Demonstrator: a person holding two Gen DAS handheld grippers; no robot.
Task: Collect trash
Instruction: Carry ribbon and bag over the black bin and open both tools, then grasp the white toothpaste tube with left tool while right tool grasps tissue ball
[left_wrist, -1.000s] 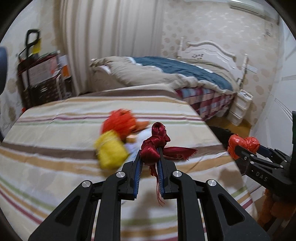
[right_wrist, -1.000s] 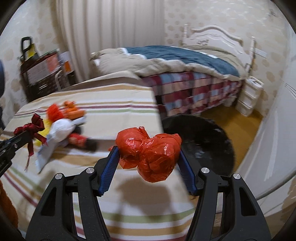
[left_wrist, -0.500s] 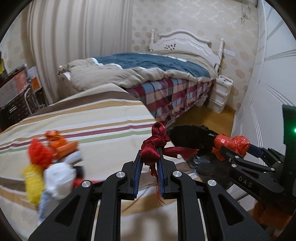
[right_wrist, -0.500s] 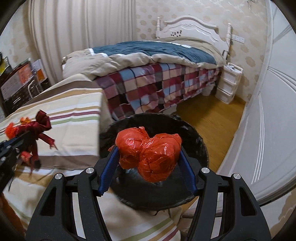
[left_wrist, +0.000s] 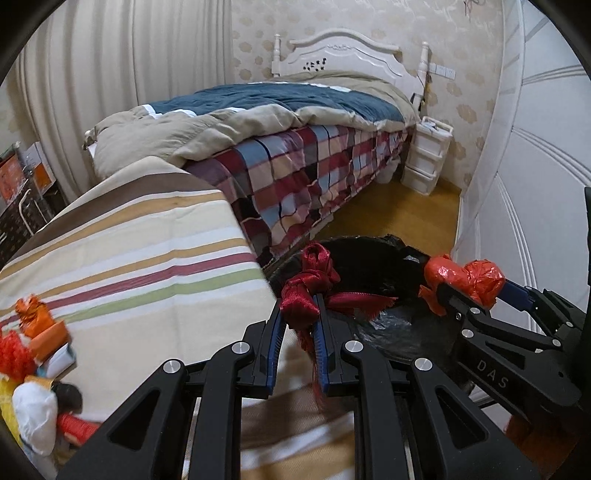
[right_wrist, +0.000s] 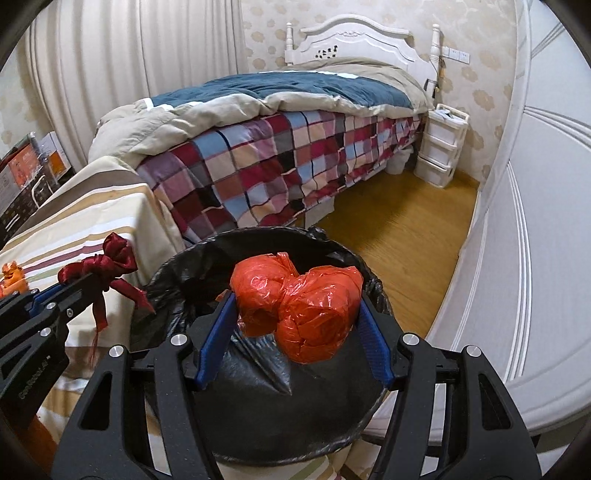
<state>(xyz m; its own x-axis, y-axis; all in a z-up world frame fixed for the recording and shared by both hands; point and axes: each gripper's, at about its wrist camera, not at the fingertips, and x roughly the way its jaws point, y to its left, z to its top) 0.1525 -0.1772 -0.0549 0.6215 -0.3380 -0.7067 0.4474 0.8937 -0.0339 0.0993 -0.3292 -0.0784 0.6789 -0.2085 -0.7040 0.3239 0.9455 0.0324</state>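
My left gripper (left_wrist: 300, 314) is shut on a knotted dark red ribbon (left_wrist: 308, 286), held at the near left rim of a round bin lined with a black bag (left_wrist: 391, 325). My right gripper (right_wrist: 295, 306) is shut on a crumpled orange-red plastic bag (right_wrist: 299, 308), which hangs over the bin's open mouth (right_wrist: 295, 413). The right wrist view also shows the ribbon (right_wrist: 110, 258) in the left gripper (right_wrist: 79, 277), at the left of the bin. A pile of other trash (left_wrist: 33, 369) lies on the striped cloth (left_wrist: 147, 266) at the far left.
A bed with a plaid cover (right_wrist: 280, 155) stands behind the bin, a white drawer unit (right_wrist: 443, 147) beside its headboard. A white door (right_wrist: 535, 258) runs along the right. Wooden floor (right_wrist: 402, 229) lies between bed and door. Boxes and a rack (left_wrist: 22, 184) stand at the left.
Both grippers swung right, away from the trash pile on the striped cloth and over to the black-lined bin. Each still holds its piece, the ribbon and the orange-red bag.
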